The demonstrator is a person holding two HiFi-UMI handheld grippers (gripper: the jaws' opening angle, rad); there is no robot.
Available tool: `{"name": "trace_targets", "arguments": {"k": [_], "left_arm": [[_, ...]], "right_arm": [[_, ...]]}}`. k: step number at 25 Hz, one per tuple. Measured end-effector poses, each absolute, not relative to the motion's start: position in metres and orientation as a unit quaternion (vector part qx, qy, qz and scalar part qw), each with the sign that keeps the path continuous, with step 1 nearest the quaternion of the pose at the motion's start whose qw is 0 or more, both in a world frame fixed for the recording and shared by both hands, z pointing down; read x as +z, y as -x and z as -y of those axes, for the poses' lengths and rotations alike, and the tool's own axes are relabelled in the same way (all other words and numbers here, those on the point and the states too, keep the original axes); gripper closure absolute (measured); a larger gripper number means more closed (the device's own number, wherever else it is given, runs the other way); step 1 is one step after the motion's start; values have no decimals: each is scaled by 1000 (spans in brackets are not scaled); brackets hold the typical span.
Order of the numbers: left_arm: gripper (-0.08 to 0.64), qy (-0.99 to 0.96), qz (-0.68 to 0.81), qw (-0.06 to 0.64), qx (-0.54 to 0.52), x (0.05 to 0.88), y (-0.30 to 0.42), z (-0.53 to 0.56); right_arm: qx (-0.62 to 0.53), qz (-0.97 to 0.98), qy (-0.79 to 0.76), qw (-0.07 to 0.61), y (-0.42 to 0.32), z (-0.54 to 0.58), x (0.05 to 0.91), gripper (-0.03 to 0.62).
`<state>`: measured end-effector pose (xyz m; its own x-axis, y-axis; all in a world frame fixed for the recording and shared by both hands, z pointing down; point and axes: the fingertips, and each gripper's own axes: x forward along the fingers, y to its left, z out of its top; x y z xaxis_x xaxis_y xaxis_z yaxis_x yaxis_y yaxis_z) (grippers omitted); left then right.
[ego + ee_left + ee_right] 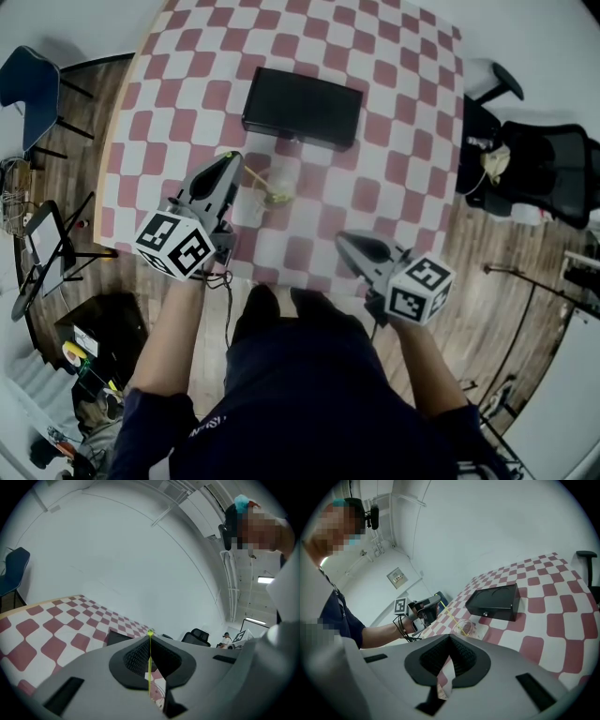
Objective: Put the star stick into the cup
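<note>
Two grippers work over one checkered table (394, 112), which carries one clear cup (281, 183) and one black box (302, 108) just behind it. The left gripper (232, 157) has its jaws closed on the upper end of the single yellow-green star stick (255, 176), which slants down so that its lower end lies inside the cup. The right gripper (342, 239) hangs near the table's front edge, jaws together on nothing, well apart from the cup.

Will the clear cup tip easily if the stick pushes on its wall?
Probably: the cup looks thin and clear, so likely light. It stands free on the table, so it might slide. The star stick looks thin and may bend first.
</note>
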<state>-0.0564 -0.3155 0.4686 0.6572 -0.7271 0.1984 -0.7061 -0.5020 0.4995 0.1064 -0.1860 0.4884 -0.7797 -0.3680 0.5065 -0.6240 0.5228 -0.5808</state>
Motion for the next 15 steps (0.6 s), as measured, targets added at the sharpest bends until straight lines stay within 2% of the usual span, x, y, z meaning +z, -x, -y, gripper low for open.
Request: {"name": "trace_targets", "arguments": {"k": [15], "left_arm": [[526,-853,427,299,-22,493,66,324]], "right_arm": [[405,852,-282,172,-95,185,503,577]]}}
